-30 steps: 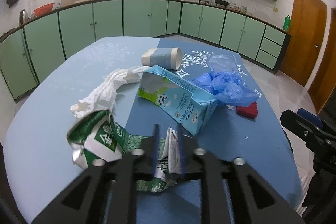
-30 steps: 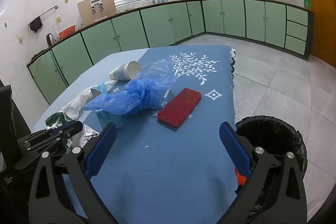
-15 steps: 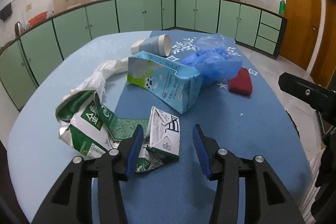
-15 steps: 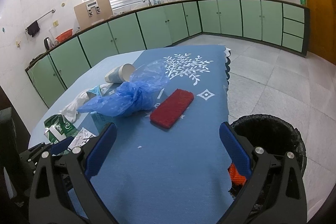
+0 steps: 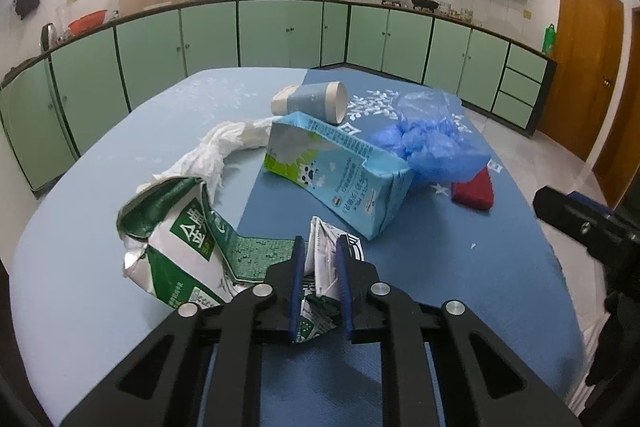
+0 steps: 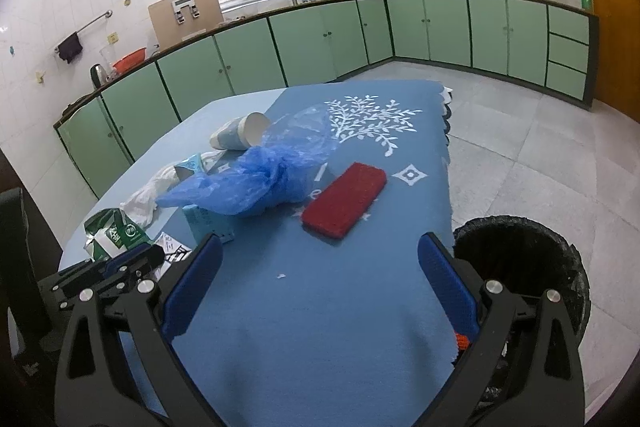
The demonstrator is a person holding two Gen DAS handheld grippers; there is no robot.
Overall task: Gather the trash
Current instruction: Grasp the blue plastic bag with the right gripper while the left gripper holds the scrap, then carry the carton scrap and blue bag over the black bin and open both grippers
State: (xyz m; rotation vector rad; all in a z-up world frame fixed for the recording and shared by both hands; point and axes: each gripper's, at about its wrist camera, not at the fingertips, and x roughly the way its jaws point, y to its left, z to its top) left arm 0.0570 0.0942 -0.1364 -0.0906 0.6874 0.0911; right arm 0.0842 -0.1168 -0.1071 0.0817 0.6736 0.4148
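Left wrist view: the left gripper [image 5: 319, 253] has its fingers [image 5: 297, 267] narrowed onto a folded white flap of the green carton [image 5: 176, 239], which lies torn and flattened on the blue surface [image 5: 440, 267]. The flap stands upright between the two blue pads, pinched on both sides. Just beyond lies the blue carton [image 5: 340, 179] on its side, its open end toward the left. A twisted white tissue [image 5: 212, 155] runs from the green carton toward the far end of the blue carton. Behind the blue carton a paper cup [image 5: 316, 101] lies on its side, mouth to the right. A crumpled blue bag [image 5: 432, 147] sits to the right, touching the blue carton, with a red sponge [image 5: 474, 191] just beside it. Part of the right gripper [image 5: 580, 227] shows at the right edge.

Right wrist view: the right gripper [image 6: 320, 261] hovers over the surface [image 6: 320, 307] with its fingers [image 6: 192, 279] spread wide, holding nothing. The sponge [image 6: 344, 199] lies ahead between them, the bag [image 6: 256, 183] to its left, covering most of the blue carton [image 6: 206, 223]. The cup [image 6: 242, 135] lies behind the bag. The green carton [image 6: 114, 233] and left gripper [image 6: 120, 267] sit at the left. A black-lined bin [image 6: 520, 267] stands on the floor to the right of the surface.
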